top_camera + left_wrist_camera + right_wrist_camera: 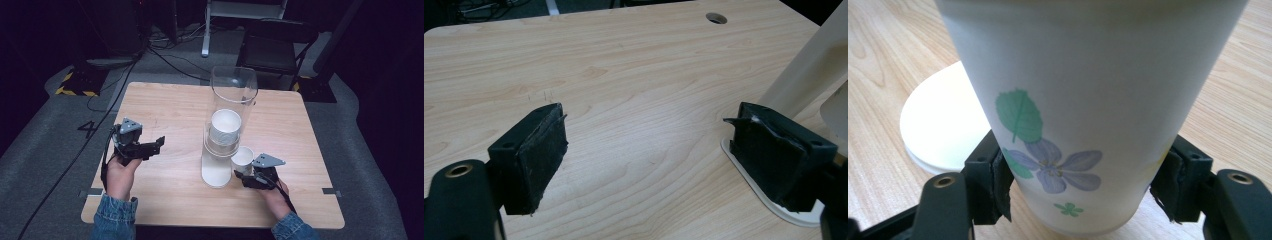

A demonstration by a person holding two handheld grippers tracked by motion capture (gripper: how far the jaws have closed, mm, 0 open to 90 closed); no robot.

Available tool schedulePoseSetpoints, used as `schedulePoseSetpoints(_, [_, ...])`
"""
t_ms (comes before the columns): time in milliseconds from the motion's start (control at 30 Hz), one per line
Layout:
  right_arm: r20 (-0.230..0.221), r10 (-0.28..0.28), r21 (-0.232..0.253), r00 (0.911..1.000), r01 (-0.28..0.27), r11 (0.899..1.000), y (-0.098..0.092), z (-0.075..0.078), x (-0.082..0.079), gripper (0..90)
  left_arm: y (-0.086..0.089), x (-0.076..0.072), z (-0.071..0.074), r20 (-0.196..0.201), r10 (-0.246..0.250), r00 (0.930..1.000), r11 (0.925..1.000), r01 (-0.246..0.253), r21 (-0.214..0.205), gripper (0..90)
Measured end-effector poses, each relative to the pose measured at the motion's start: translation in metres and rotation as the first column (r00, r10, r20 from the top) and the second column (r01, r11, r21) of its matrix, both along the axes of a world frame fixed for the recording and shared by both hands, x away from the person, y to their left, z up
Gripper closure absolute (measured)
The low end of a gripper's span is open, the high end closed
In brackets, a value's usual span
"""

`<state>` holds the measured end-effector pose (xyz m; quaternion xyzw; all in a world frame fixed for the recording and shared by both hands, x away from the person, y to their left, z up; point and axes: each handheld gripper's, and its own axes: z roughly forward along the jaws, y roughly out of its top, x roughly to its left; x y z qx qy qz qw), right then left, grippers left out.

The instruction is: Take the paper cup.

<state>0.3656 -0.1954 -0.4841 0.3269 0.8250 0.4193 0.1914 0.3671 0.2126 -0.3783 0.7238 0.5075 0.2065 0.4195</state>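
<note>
A white paper cup with a green leaf and purple flower print is clamped near its base by my right gripper, which is shut on it just right of the dispenser. The dispenser is a tall clear tube on a white round base, with a stack of white cups inside. My left gripper rests at the table's left side, jaws wide open over bare wood with nothing between them. The dispenser base lies behind its right pad.
The light wooden table has free surface on the left and at the back. A cable hole sits near its far edge. A black chair and floor cables lie beyond the table.
</note>
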Motion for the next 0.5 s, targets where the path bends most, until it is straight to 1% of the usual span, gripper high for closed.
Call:
schedulePoseSetpoints(67, [0.001,-0.008,0.006,1.0,0.008,1.0,-0.003,0.002,0.001,34.7,0.0,0.0,0.0,0.0,-0.001,1.0,1.0,0.001,-0.001,15.2])
schedulePoseSetpoints(200, [0.018,-0.034,0.048,0.9993,0.033,0.998,-0.012,0.011,0.005,34.7,0.0,-0.001,-0.001,-0.001,-0.002,1.0,1.0,0.002,0.0,15.2])
schedulePoseSetpoints(333, [0.058,-0.061,0.075,0.9965,0.057,0.996,-0.023,0.025,0.011,34.6,0.001,-0.002,-0.002,-0.004,0.002,1.0,1.0,-0.002,0.002,15.1])
schedulePoseSetpoints(433, [0.067,-0.072,0.1,0.9951,0.065,0.993,-0.03,0.031,0.016,34.6,0.002,-0.004,-0.003,-0.01,0.003,0.9999,1.0,-0.003,0.004,15.2])
schedulePoseSetpoints(500, [0.07,-0.089,0.116,0.9936,0.08,0.99,-0.035,0.034,0.019,34.6,0.003,-0.005,-0.004,-0.011,0.011,0.9999,0.9999,-0.011,0.009,15.2])
